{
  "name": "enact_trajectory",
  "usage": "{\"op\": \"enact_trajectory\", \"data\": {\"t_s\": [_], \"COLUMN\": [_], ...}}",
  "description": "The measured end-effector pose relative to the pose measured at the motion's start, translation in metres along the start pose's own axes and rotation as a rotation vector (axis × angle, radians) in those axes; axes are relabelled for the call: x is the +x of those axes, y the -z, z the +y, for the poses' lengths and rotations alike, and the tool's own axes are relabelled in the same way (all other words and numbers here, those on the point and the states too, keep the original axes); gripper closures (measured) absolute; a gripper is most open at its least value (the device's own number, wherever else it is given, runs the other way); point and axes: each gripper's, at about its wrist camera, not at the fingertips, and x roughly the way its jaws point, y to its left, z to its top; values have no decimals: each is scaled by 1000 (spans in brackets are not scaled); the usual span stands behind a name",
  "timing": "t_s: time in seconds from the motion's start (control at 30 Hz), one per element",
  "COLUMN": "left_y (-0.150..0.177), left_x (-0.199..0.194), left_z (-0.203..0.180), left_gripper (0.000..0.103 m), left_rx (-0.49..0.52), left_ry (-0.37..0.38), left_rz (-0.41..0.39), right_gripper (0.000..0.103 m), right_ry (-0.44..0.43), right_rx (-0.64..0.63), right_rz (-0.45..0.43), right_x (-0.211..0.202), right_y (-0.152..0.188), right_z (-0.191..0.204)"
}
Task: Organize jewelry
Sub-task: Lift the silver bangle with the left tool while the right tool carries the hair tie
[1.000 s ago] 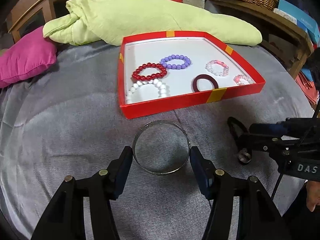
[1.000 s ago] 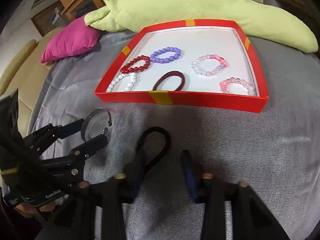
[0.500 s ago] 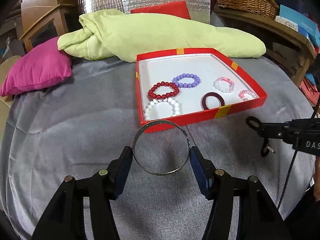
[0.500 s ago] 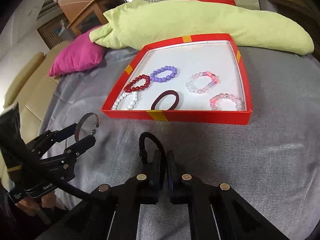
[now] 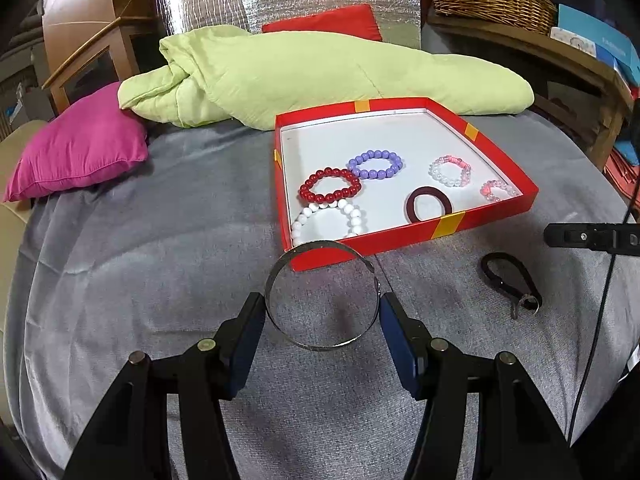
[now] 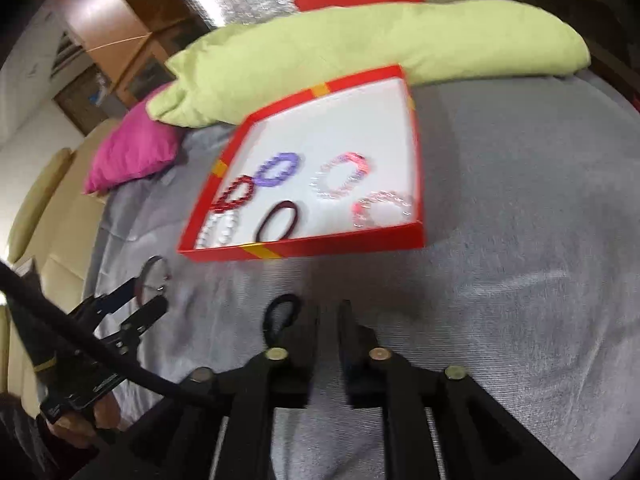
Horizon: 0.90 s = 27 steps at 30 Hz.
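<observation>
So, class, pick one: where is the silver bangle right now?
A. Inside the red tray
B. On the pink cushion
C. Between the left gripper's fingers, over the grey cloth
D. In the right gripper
C: the left wrist view shows the silver bangle held between the left gripper fingers, short of the red tray, above the grey cloth.

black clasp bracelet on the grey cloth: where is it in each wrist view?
Left wrist: black clasp bracelet lies right of centre on the cloth, below the right gripper at the edge.
Right wrist: it sits lower centre, just left of that gripper's fingers, blurred.
Shared landmark: red tray, beyond it in both.
</observation>
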Motion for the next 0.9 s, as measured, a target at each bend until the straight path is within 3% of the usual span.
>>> {"op": "enact_trajectory", "data": {"t_s": [0.07,0.33,0.4,0.43,0.47,0.6,0.9], "left_y": [0,1,2,2,2,1,-7], "left_x": [0,-1,-2,-2,-3,-6,-19], "left_z": [-2,-5,-2,0,1,4,-2], "left_gripper": [42,42,42,42,42,42,42], "left_rx": [2,22,16,13,7,-7,-17], "left_ry": [0,1,-1,0,2,5,42], "left_rz": [-1,-8,-9,-10,-10,-24,-105], "right_gripper": [66,66,74,92,94,94,94], "right_ry": [-8,60,75,86,85,63,-127], "right_rx": [-30,-180,-192,-210,-221,-203,-137], "right_rz": [17,121,125,113,110,60,-124], "right_x": [4,34,38,37,37,25,-18], "right_y": [3,21,25,26,27,22,7], "right_z": [10,46,46,47,47,42,45]}}
